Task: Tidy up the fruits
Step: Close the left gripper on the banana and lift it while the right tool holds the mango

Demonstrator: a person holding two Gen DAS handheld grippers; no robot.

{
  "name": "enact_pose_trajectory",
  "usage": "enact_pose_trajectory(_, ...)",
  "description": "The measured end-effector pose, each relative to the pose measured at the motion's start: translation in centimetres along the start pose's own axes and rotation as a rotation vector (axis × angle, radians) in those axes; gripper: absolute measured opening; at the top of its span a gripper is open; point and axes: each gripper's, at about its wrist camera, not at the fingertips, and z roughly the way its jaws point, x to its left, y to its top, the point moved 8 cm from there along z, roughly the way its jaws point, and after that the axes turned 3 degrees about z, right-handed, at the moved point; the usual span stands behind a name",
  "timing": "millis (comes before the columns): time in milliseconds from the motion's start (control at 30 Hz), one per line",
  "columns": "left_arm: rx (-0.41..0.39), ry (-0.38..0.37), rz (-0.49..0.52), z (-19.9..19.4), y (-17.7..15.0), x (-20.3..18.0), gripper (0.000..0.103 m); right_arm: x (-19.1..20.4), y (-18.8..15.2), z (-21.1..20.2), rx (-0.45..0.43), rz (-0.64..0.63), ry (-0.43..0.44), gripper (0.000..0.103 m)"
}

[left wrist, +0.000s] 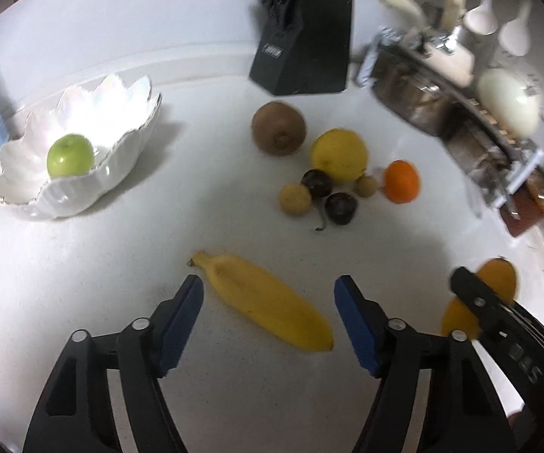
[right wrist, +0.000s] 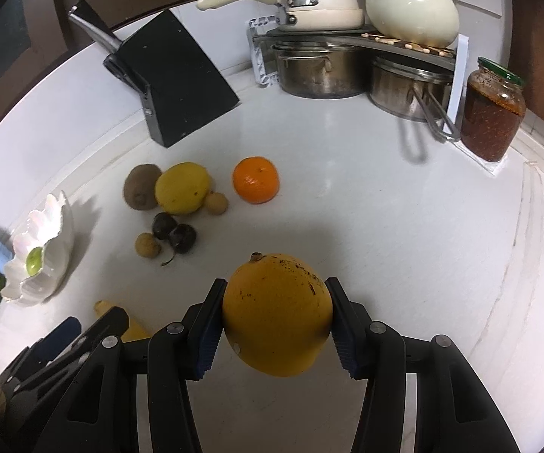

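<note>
Bowl: I am seeing the white shell-shaped bowl (left wrist: 79, 185) far left on the counter (left wrist: 234, 396), with a green apple (left wrist: 70, 155) already sitting inside it.
Left gripper: I am holding the left gripper (left wrist: 268, 315) with its jaws spread either side of the banana (left wrist: 268, 302); the blue pads are standing clear of the peel, so nothing is being gripped yet.
Banana: it is lying diagonally on the counter, stem end pointing up-left, crossing the gap between the jaws at an angle.
Step in hand: I judge that I am lining up a banana pick; I would be rolling the wrist so the pads meet its long flanks squarely near the middle, then lowering before closing gently.
Loose fruit: a kiwi (left wrist: 277, 128), a lemon (left wrist: 339, 154), a tangerine (left wrist: 402, 181), two dark plums and two small tan fruits are sitting clustered mid-counter, well apart from the bowl.
Right gripper: the right gripper (right wrist: 276, 324) is pinching a mango (right wrist: 276, 315) between both pads, lifted off the counter.
Risk: I judge the two grippers are sitting close, so I would be keeping the right one clear.
</note>
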Motion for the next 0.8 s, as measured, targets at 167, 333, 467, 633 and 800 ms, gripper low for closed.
enact_pose_trajectory(167, 0.065, 0.068, -0.021, 1.8, -0.5, -0.1, 0.062, -0.1, 0.1, 0.5, 0.006, -0.008, -0.005, 0.052)
enact_pose_trajectory(333, 0.090, 0.097, 0.016, 2.8, -0.8, -0.2, 0.048, 0.3, 0.0, 0.9, 0.018, -0.025, 0.012, 0.052)
enact_pose_trajectory(467, 0.091, 0.054, 0.051, 2.5, -1.1, -0.2, 0.034, 0.7, -0.3, 1.1, 0.027, -0.033, 0.030, 0.053)
enact_pose_trajectory(633, 0.071, -0.007, 0.058, 2.1, -1.4, 0.0, 0.031, 1.6, -0.8, 1.0, 0.037, -0.051, 0.054, 0.053)
enact_pose_trajectory(800, 0.051, -0.047, 0.073, 1.7, -1.8, 0.4, 0.031, 2.3, -1.3, 0.7, 0.040, -0.067, 0.073, 0.052)
